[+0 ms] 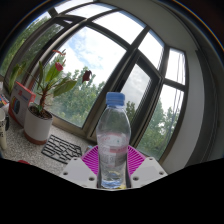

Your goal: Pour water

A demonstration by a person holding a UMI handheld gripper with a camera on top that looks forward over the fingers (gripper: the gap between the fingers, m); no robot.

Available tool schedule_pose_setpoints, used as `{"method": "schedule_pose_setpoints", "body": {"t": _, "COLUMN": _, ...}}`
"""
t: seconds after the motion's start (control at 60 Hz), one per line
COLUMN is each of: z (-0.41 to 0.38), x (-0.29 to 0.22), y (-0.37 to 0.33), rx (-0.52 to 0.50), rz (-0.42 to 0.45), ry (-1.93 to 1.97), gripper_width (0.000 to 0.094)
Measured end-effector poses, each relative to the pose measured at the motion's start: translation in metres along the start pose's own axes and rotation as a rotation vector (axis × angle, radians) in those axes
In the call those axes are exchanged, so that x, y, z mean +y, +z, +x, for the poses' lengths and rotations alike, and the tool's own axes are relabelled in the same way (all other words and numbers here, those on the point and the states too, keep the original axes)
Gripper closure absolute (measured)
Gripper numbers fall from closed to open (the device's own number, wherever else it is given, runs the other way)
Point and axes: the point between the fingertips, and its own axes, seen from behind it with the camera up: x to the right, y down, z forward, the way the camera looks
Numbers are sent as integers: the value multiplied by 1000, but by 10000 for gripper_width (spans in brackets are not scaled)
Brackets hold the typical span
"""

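Big windows behind; claw [113, 165] grips the capped water bottle [114, 140] upright. Carrying step, likely; next, uncap and tilt.

Clear glossy plastic bottle [114, 140] w/ blue cap, ribbed matt magenta pads [135, 158], glazed white pot [38, 123]

A water bottle [114, 140] stood upright between the fingers of my tongs [113, 163], a pad [93, 160] close at either side of it; whether they pressed on it I could not tell. To its left a wire rack [61, 150] lay on the counter [20, 148]. Further left stood a potted plant [42, 100]. Behind them all rose the bay window [110, 50].
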Motion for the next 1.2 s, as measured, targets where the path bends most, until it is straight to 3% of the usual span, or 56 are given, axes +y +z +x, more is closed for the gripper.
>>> {"method": "schedule_pose_setpoints", "body": {"t": 0.183, "z": -4, "x": -125, "y": -14, "rx": 201, "rz": 175, "ry": -476, "gripper_width": 614}}
{"method": "schedule_pose_setpoints", "body": {"t": 0.317, "z": -63, "x": -204, "y": -32, "rx": 249, "rz": 369, "ry": -893, "gripper_width": 614}}
{"method": "schedule_pose_setpoints", "body": {"t": 0.433, "z": -146, "x": -235, "y": -45, "rx": 192, "rz": 573, "ry": -1224, "gripper_width": 614}}
{"method": "schedule_pose_setpoints", "body": {"t": 0.683, "z": -270, "x": -196, "y": -58, "rx": -1, "rz": 819, "ry": -1688, "gripper_width": 611}}
{"method": "schedule_pose_setpoints", "body": {"t": 0.85, "z": -287, "x": -176, "y": -56, "rx": -70, "rz": 867, "ry": -1755, "gripper_width": 612}}
{"method": "schedule_pose_setpoints", "body": {"t": 0.967, "z": -281, "x": -192, "y": -62, "rx": -49, "rz": 880, "ry": -1673, "gripper_width": 612}}
{"method": "schedule_pose_setpoints", "body": {"t": 1.117, "z": -234, "x": -251, "y": -73, "rx": -55, "rz": 828, "ry": -1268, "gripper_width": 614}}
{"method": "schedule_pose_setpoints", "body": {"t": 1.2, "z": -192, "x": -286, "y": -82, "rx": -78, "rz": 742, "ry": -897, "gripper_width": 613}}
